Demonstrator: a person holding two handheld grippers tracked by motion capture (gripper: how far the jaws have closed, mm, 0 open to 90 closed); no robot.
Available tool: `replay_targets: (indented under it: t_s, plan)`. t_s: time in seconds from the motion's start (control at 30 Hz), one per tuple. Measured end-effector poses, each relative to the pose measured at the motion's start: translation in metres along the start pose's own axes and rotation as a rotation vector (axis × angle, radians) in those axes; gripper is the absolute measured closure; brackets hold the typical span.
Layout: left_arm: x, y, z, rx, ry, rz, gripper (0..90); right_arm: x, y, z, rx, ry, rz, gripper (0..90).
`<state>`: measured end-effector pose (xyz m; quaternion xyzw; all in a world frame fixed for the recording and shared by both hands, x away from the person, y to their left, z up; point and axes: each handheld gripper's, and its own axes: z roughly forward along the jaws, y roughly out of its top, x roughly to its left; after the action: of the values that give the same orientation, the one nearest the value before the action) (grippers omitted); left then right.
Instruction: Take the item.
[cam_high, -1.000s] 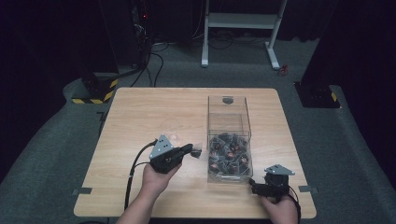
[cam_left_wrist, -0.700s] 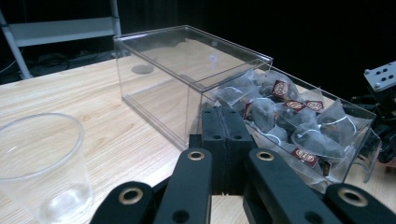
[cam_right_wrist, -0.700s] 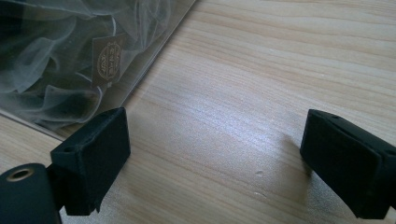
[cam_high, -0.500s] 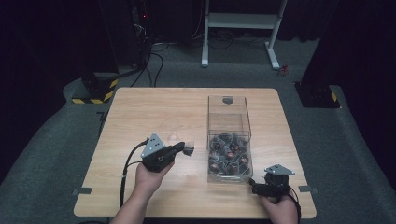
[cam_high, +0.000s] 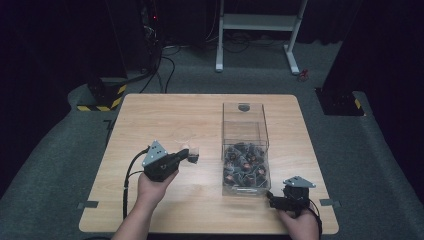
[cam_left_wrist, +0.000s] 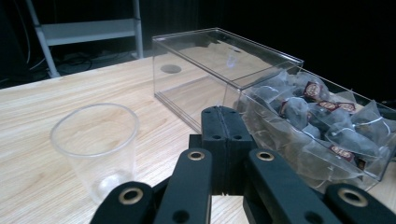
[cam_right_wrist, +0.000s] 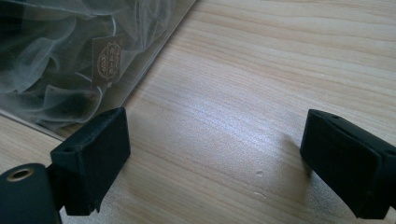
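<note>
The left gripper (cam_left_wrist: 223, 140) is squeezed tight on nothing, just beside the small clear plastic cup (cam_left_wrist: 95, 144) (it could bump this light cup over). The right gripper (cam_right_wrist: 212, 163) gapes wide, empty, beside the clear plastic box of tea bags (cam_high: 246, 165) on the wooden table (cam_high: 165, 120)

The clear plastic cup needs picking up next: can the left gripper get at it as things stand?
Probably yes: the cup stands upright just beside the left gripper, nothing between them, but its jaws are shut and must open first.
</note>
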<state>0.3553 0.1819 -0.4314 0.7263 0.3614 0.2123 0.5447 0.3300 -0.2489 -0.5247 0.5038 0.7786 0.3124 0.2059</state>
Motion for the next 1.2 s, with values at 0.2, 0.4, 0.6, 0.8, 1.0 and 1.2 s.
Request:
replay_targets:
  t_s: [0.2,0.4,0.6,0.8,1.0,1.2]
  plan:
    - [0.006,0.002,-0.003,-0.003,0.019,0.003,89.9,0.000,0.000,0.000,0.000,0.000,0.000,8.1]
    - [0.014,0.008,-0.005,-0.013,0.044,0.008,90.0,0.000,0.000,0.000,0.000,0.000,0.000,8.1]
    - [0.022,0.011,-0.005,-0.017,0.067,0.004,90.0,0.000,0.000,0.000,0.000,0.000,0.000,8.1]
    - [0.028,0.017,-0.002,-0.023,0.080,0.008,90.0,0.000,0.000,0.000,0.000,0.000,0.000,8.1]
    - [0.032,0.019,0.001,-0.019,0.092,0.008,89.9,0.000,0.000,0.000,0.000,0.000,0.000,8.1]
    - [0.037,0.026,0.004,-0.017,0.104,0.011,90.0,0.000,0.000,0.000,0.000,0.000,0.000,8.1]
